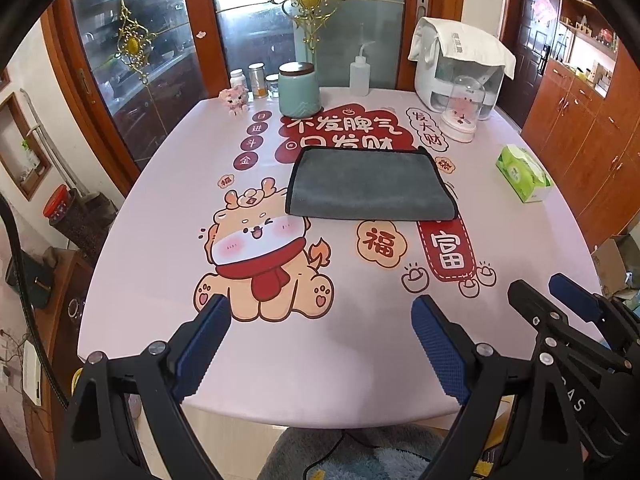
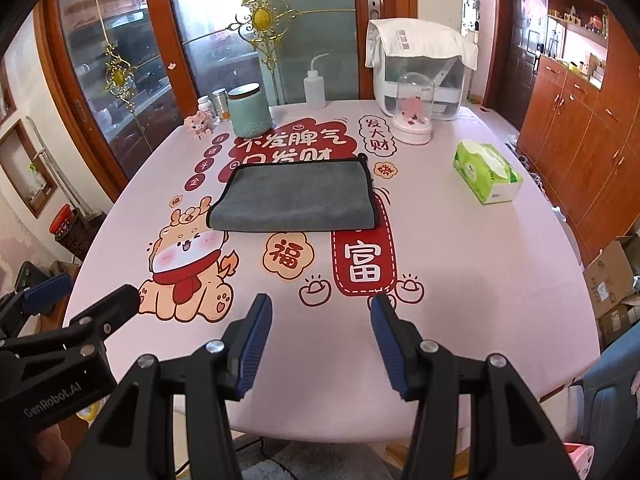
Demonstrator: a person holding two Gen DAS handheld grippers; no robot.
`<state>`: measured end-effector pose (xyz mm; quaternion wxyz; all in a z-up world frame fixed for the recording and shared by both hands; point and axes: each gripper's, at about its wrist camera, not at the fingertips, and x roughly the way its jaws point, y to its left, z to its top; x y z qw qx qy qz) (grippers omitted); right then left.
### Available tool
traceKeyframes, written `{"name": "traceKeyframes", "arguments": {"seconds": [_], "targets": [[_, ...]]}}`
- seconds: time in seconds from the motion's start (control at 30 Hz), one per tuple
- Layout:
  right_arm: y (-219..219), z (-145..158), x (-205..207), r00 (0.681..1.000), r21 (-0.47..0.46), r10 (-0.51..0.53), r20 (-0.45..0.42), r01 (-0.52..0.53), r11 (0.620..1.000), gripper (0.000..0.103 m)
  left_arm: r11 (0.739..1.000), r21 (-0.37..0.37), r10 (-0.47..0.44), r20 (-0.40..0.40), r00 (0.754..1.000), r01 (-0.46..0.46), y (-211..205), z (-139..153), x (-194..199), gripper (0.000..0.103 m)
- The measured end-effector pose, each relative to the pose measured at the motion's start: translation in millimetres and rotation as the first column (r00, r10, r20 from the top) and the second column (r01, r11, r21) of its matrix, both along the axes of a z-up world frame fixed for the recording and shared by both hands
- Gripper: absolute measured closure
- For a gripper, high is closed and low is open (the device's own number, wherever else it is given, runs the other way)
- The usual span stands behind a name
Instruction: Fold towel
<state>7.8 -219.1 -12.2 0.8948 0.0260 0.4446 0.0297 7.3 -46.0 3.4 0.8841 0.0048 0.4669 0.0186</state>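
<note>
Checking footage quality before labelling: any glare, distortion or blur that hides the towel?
Left wrist view: strong fisheye bending at the table edges, bright backlit glass behind, towel sharp and evenly lit. Right wrist view: same curvature, dark lens corners, towel clear, no glare on it.

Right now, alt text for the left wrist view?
A grey towel lies flat mid-table on a pink cartoon-print tablecloth, untouched. The left tongs hang open over the near edge, with the right tongs open at lower right; jars and a tissue box sit behind.
</note>
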Motion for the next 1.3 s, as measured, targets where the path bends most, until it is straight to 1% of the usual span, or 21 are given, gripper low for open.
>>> {"name": "traceKeyframes", "arguments": {"seconds": [0.4, 0.63, 1.3], "targets": [[2.8, -5.0, 5.4, 1.000, -0.009, -0.005, -0.023, 0.005, 1.000, 0.051, 1.000, -0.004, -0.014, -0.018, 1.000, 0.014, 0.0, -5.0, 3.8, 0.012], [2.5, -4.6, 4.9, 1.000, -0.013, -0.004, -0.010, 0.004, 1.000, 0.051, 1.000, -0.005, -0.014, -0.017, 1.000, 0.014, -0.4, -4.9, 4.5, 0.012], [-2.8, -5.0, 1.7, 1.000, -0.011, -0.012, -0.016, 0.012, 1.000, 0.051, 1.000, -0.014, -0.016, -0.029, 0.999, 0.016, 0.1, -9.1, 2.7, 0.012]]}}
